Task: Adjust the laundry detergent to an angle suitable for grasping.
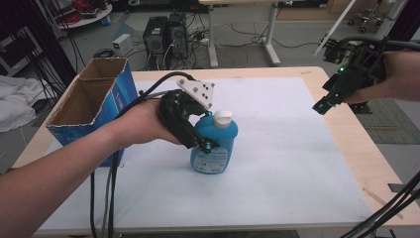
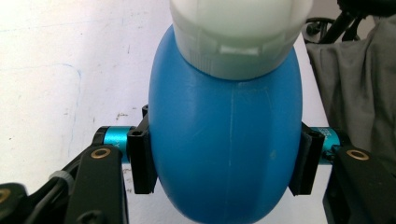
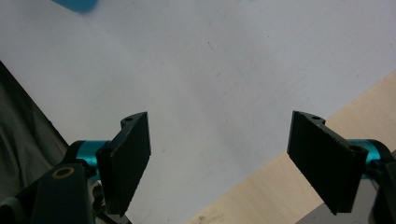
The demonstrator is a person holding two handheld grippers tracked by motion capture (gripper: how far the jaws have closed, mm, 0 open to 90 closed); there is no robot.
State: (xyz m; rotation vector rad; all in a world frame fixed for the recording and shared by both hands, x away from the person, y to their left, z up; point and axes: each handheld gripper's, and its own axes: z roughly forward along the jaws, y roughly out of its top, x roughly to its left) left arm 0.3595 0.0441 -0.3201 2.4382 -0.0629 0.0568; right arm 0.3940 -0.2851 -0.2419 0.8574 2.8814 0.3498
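Jaws of the left gripper pinch an upright blue plastic bottle (white cap); right gripper hovers, jaws spread, over the bench edge.

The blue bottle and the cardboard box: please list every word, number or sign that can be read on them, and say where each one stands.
None can be read.
Blue bottle: its front label carries small print and a round mark, too small and blurred to read.
White cap: raised marks, no letters legible.
Blue cardboard box: no legible print on its visible sides.
Left claw, shut on the bottle: no readable marking.
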